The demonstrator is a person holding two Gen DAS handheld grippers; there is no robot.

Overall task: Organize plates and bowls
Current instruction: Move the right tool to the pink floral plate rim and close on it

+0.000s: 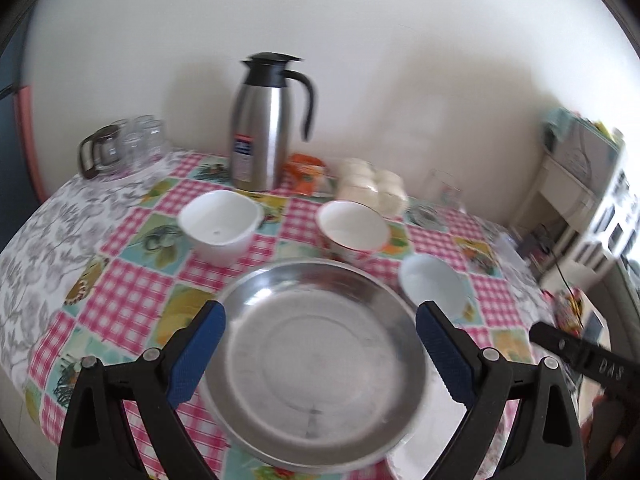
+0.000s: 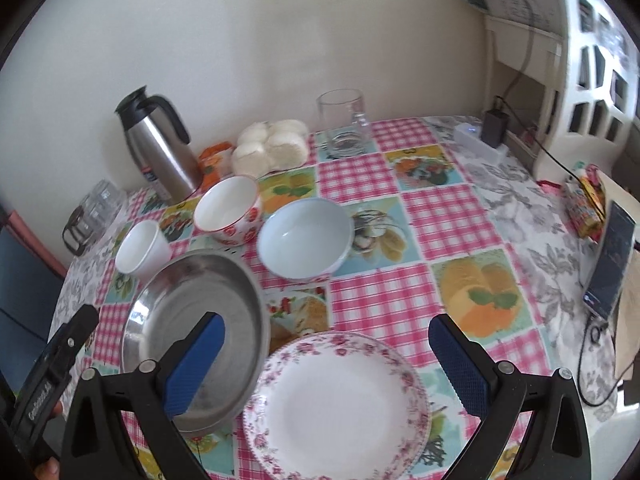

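Fingers of both grippers stand wide apart with nothing between the pads: the left gripper hangs over the round stainless-steel plate, the right gripper over the white plate with a pink floral rim. These two plates lie nearest on the checked, fruit-printed surface, just beside each other, the steel one seemingly overlapping the floral rim. Judging by this, the stacking step is about to begin; the next move calls for lowering one gripper onto a plate's rim and closing on it. Beyond them sit a pale blue bowl, a white bowl with red flowers and a plain white cup-like bowl, all upright and apart. Farthest back stands a steel thermos jug.
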